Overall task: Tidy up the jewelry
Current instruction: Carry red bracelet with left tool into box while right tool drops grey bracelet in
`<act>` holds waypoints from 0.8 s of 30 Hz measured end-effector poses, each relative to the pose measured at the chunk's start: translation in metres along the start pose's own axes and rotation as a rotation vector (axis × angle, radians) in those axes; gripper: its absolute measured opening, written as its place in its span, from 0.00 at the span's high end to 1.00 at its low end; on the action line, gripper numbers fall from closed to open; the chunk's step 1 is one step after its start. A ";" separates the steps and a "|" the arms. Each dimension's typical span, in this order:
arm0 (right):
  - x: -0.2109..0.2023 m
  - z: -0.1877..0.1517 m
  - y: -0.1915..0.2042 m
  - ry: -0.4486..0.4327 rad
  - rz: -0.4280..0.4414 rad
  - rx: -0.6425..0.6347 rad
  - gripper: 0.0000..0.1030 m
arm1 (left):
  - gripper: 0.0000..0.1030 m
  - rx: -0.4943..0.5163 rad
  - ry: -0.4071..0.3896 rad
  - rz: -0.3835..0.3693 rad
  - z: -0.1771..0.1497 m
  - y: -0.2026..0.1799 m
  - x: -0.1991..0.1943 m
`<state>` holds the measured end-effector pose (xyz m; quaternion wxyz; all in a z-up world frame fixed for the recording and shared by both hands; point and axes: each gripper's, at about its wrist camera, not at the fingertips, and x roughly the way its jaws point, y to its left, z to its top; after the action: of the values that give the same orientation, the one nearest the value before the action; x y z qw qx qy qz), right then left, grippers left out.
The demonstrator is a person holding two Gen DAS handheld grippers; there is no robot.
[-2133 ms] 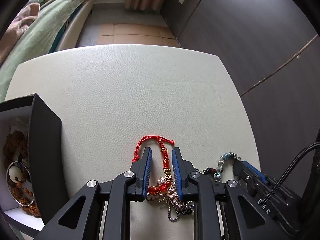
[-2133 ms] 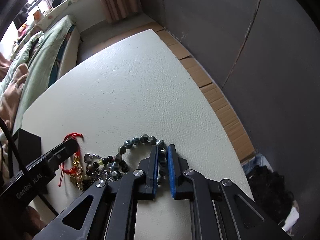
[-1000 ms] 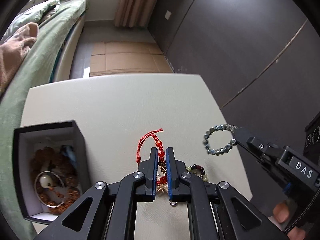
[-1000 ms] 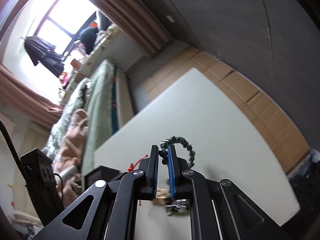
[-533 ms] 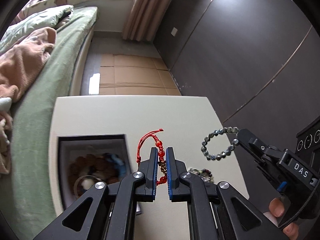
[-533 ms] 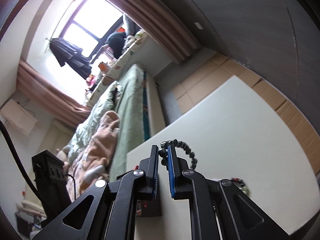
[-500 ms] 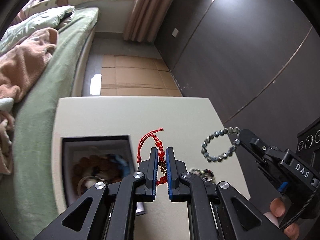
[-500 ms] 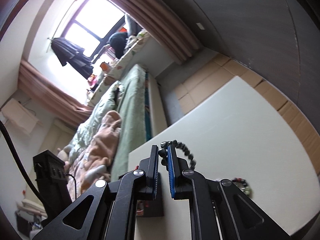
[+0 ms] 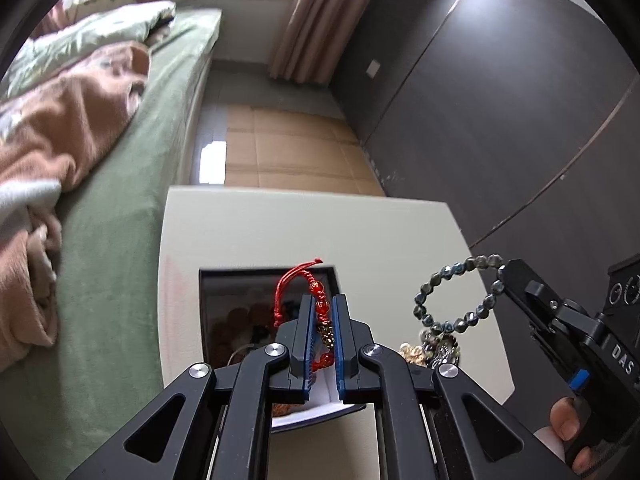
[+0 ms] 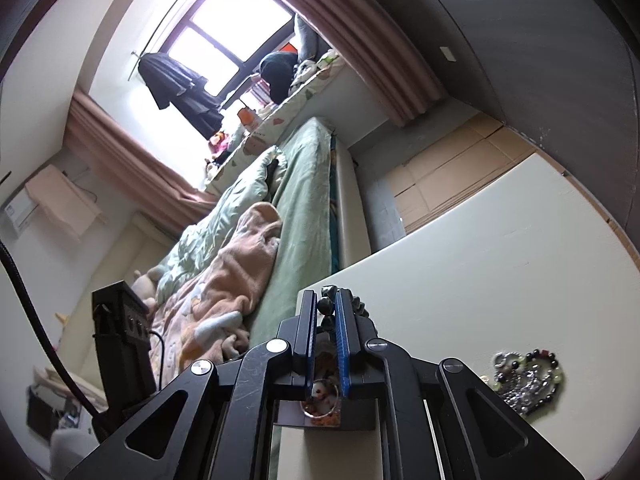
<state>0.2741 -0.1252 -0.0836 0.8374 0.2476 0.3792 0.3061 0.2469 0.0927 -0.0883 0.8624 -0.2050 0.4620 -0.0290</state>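
A red cord bracelet (image 9: 316, 308) is being pinched between the pressed-together left tongs (image 9: 323, 316), its long axis running forward along the fingers. Directly beneath and ahead, the open black box (image 9: 208, 304) is being overhung (the release point is judged to be straight down). The right tongs (image 10: 327, 312) are being held raised beside it, pinching a grey bead bracelet (image 9: 456, 296). Farther right, the remaining jewelry pile (image 10: 524, 376) is being left on the surface (image 9: 320, 232).

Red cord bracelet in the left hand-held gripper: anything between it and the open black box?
Nothing visible. The red cord bracelet hangs above the open black box, whose top is uncovered; other jewelry already lies inside.
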 end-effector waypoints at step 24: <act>0.033 -0.022 0.031 0.126 0.102 -0.056 0.90 | 0.09 -0.161 -0.089 0.047 0.012 0.047 -0.026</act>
<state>0.2638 -0.0769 -0.0921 0.8017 0.2235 0.4092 0.3739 0.2349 0.1456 -0.0803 0.8634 -0.2637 0.4285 0.0374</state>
